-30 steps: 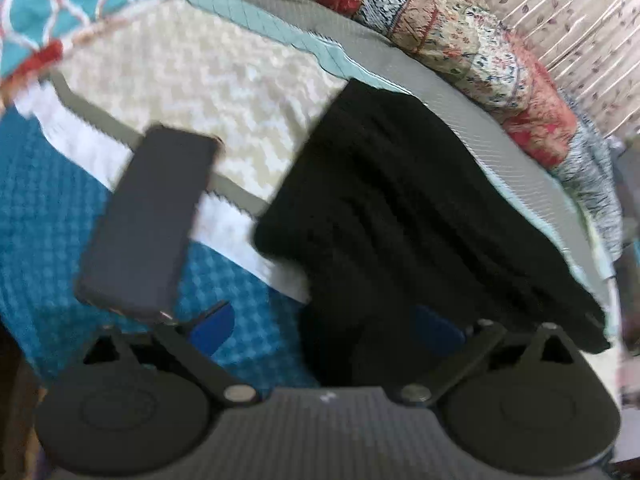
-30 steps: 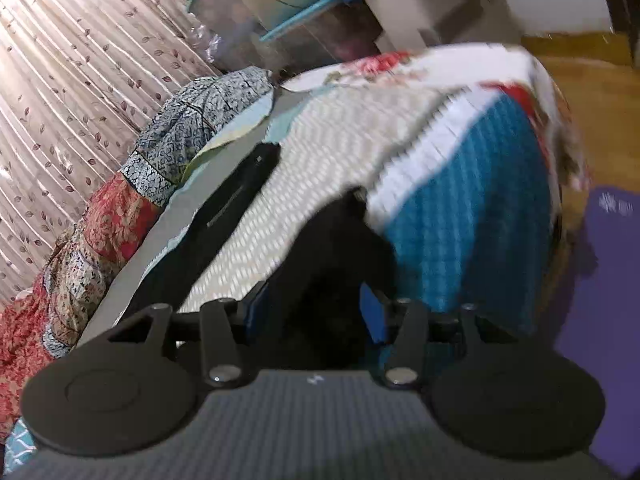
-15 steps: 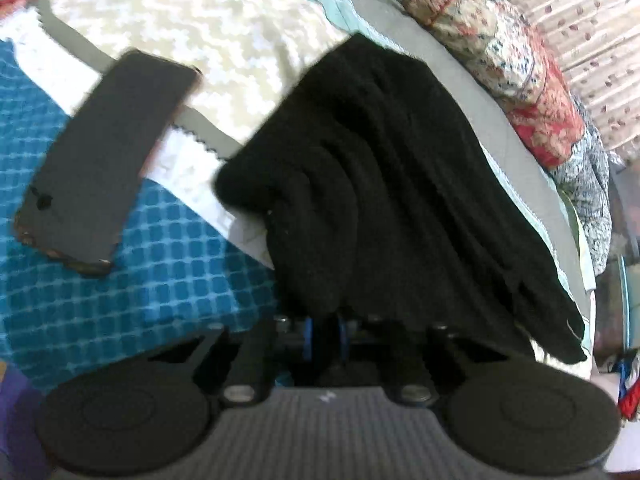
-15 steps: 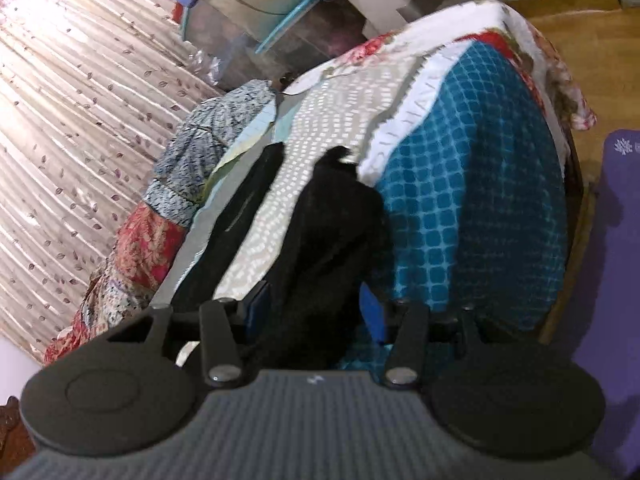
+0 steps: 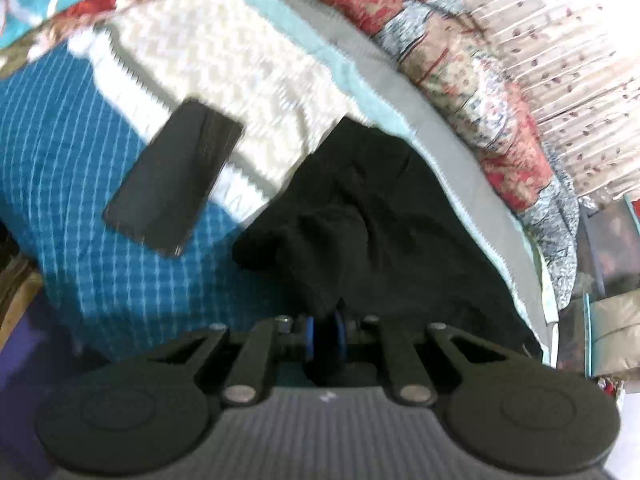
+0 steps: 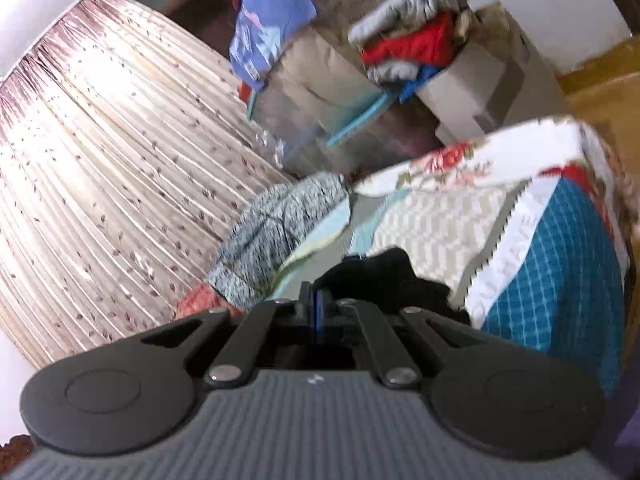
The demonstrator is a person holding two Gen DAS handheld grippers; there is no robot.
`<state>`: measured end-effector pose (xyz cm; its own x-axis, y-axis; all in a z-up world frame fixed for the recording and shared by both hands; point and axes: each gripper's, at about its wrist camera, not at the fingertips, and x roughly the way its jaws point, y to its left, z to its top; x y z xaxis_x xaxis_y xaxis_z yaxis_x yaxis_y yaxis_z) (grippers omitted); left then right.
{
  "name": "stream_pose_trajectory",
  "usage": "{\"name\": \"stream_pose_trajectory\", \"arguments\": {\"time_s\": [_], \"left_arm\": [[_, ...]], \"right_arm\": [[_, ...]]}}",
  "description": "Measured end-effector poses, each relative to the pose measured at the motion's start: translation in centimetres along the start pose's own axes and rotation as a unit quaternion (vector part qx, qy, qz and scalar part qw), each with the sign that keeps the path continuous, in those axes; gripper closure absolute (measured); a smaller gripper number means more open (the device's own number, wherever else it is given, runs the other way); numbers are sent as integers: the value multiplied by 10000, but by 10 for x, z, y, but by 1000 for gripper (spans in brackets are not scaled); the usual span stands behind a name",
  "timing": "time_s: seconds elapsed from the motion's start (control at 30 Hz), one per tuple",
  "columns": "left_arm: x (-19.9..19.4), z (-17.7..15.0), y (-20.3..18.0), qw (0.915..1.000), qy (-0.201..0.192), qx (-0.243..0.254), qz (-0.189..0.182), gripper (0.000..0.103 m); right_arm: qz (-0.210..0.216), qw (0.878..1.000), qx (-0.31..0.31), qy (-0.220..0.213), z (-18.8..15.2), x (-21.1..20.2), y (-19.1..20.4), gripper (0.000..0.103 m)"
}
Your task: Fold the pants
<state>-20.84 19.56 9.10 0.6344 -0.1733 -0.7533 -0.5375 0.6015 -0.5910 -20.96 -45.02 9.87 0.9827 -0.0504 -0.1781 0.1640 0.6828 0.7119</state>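
Note:
The black pants (image 5: 380, 232) lie bunched on the patterned bedspread (image 5: 224, 64), running from the bed's near edge toward the far right. My left gripper (image 5: 325, 334) is shut on the near edge of the pants; cloth hangs between its blue pads. In the right wrist view a dark bunch of the pants (image 6: 384, 280) sits just ahead of my right gripper (image 6: 318, 312), whose jaws are closed together on the cloth's edge.
A flat dark rectangular piece (image 5: 172, 180) lies on the blue part of the bedspread, left of the pants. Patchwork pillows (image 5: 472, 80) line the far edge by a curtain (image 6: 100, 180). Boxes and piled clothes (image 6: 412, 48) stand beyond the bed.
Both grippers closed on the pants: the left half a second back, the right just now. The right view has swung up toward the curtain and boxes. The pants bunched nearer the left gripper.

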Motion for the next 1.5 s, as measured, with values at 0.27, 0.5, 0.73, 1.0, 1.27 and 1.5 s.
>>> {"name": "stream_pose_trajectory", "arguments": {"time_s": [0.27,0.5,0.73,1.0,1.27,1.5], "left_arm": [[19,17,-1,9991,181,-337,-185,94],[49,87,-82,9994,-200,2,-271,94],[178,181,-140,9994,137,-59,326,89],[248,192,-155,9968,-34,390,696,46],[180,156,-113,9942,-527,878,314,40],[159,130,-90,9910,-640,1002,617,34]], "right_arm": [[-322,9988,-249,263,0,34,9,99],[-219,9962,-768,360,23,151,62,99],[-890,9870,-1089,781,5,317,87,99],[-918,9825,-1225,1060,-20,364,76,79],[360,9475,-1815,2607,-74,335,102,78],[1970,7994,-4037,3989,-239,334,216,47]]}}
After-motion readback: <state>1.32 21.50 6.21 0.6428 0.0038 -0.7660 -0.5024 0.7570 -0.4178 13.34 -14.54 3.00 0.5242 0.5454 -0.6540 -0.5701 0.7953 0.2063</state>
